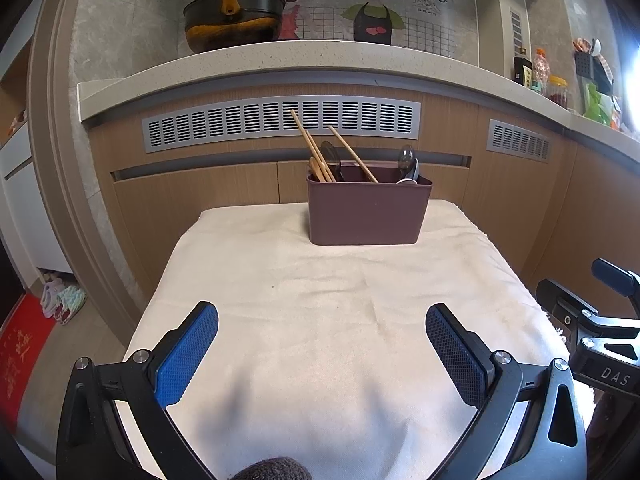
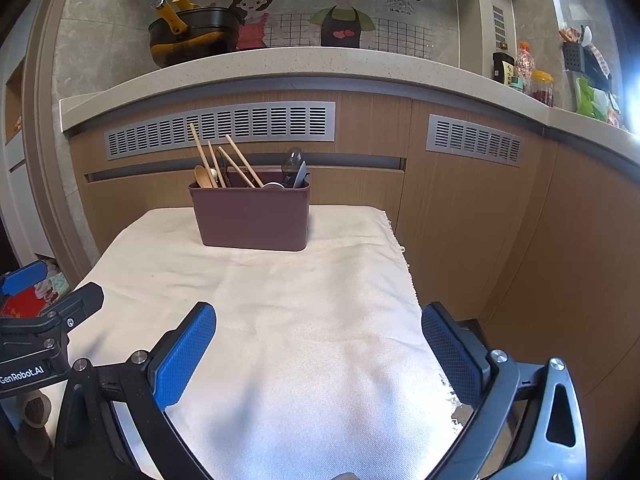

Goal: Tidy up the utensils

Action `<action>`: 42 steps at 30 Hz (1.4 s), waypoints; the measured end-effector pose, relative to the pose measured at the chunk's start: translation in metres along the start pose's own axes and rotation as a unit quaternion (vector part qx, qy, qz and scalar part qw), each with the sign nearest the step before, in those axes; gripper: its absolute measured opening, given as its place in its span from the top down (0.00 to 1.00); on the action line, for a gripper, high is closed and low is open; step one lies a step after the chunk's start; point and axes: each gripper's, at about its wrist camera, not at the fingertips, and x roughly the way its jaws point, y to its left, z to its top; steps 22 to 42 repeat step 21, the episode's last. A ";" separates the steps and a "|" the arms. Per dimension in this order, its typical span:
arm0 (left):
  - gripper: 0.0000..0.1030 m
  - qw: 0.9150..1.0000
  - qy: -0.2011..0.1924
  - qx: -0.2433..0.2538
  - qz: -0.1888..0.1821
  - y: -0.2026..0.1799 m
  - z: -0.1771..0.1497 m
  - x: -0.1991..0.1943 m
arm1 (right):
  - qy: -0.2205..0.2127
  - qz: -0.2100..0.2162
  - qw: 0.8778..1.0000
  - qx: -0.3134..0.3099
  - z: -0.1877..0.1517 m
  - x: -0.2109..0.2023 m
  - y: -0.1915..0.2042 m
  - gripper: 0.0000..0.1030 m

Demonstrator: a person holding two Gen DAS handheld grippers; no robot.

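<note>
A brown utensil caddy (image 1: 368,212) stands at the far end of a small table under a cream cloth (image 1: 320,300); it also shows in the right wrist view (image 2: 254,216). Wooden chopsticks (image 1: 316,152) and a wooden spoon (image 2: 203,177) lean in its left part, and dark and grey spoons (image 1: 408,164) stand in its right part. My left gripper (image 1: 322,344) is open and empty over the near cloth. My right gripper (image 2: 319,346) is open and empty over the cloth's near right side; it also shows at the right edge of the left wrist view (image 1: 600,320).
A kitchen counter (image 1: 280,56) runs behind the table, with a black and yellow pot (image 1: 232,20) on it and bottles and jars (image 1: 540,76) at the right. Wooden cabinet fronts with grey vents (image 1: 280,120) stand below. Slippers (image 1: 64,300) lie on the floor at left.
</note>
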 end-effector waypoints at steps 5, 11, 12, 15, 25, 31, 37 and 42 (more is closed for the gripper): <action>0.00 1.000 0.000 0.002 0.000 0.000 0.000 -0.001 | -0.002 0.001 1.000 -0.002 0.000 -0.001 0.000 0.01; 0.00 1.000 -0.002 0.002 0.002 0.000 0.001 -0.001 | -0.001 0.002 1.000 -0.001 0.000 -0.001 0.000 0.01; 0.00 1.000 -0.001 0.001 0.001 0.000 0.001 -0.001 | -0.002 0.002 1.000 -0.001 0.001 -0.001 0.000 0.01; 0.00 1.000 -0.001 0.001 0.004 0.000 0.001 -0.001 | -0.001 0.002 1.000 -0.001 0.001 -0.001 0.000 0.01; 0.00 1.000 -0.001 0.003 0.010 0.000 0.001 -0.001 | 0.002 0.002 1.000 0.001 0.001 0.001 -0.001 0.00; 0.00 1.000 -0.001 0.003 0.010 0.000 0.001 -0.001 | 0.002 0.002 1.000 0.001 0.001 0.001 -0.001 0.00; 0.00 1.000 -0.001 0.003 0.010 0.000 0.001 -0.001 | 0.002 0.002 1.000 0.001 0.001 0.001 -0.001 0.00; 0.00 1.000 -0.001 0.003 0.010 0.000 0.001 -0.001 | 0.002 0.002 1.000 0.001 0.001 0.001 -0.001 0.00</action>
